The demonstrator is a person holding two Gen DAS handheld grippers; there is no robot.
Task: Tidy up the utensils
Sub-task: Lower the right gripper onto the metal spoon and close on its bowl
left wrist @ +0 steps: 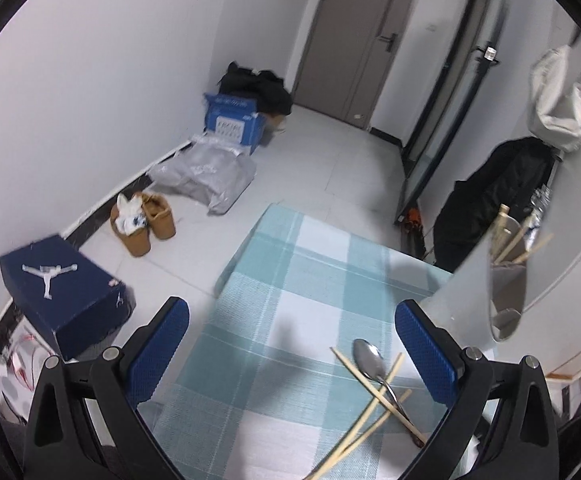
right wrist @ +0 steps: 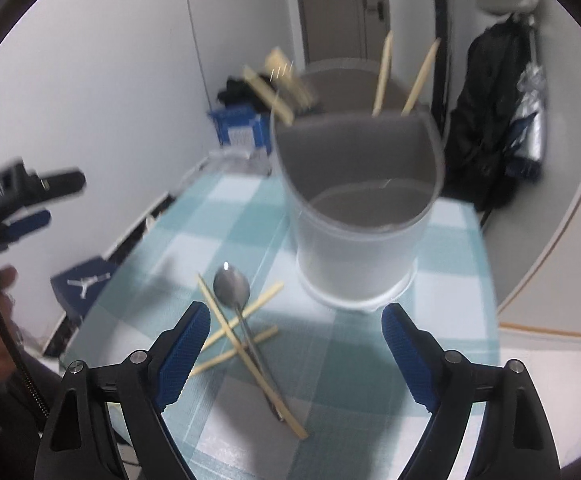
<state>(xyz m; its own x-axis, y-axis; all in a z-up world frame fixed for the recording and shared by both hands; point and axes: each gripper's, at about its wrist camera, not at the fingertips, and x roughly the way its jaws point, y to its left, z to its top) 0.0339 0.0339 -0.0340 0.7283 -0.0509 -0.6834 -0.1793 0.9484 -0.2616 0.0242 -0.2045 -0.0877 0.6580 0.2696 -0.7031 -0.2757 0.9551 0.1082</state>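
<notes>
A metal spoon (right wrist: 232,289) lies on the checked tablecloth (right wrist: 370,344) among several crossed wooden chopsticks (right wrist: 250,354). Behind them stands a white utensil holder (right wrist: 356,248) with several chopsticks (right wrist: 382,76) sticking out of its back part. My right gripper (right wrist: 296,354) is open and empty, low over the cloth, with its left finger beside the pile. In the left wrist view the spoon (left wrist: 368,360) and chopsticks (left wrist: 374,408) lie between the fingers of my open, empty left gripper (left wrist: 292,354). The holder (left wrist: 490,280) is at the right.
On the floor to the left are a dark blue shoebox (left wrist: 62,284), brown boots (left wrist: 144,224), a grey bag (left wrist: 206,172) and a blue carton (left wrist: 232,120). A black backpack (left wrist: 494,196) hangs at the right. The table's left edge (left wrist: 238,256) is close.
</notes>
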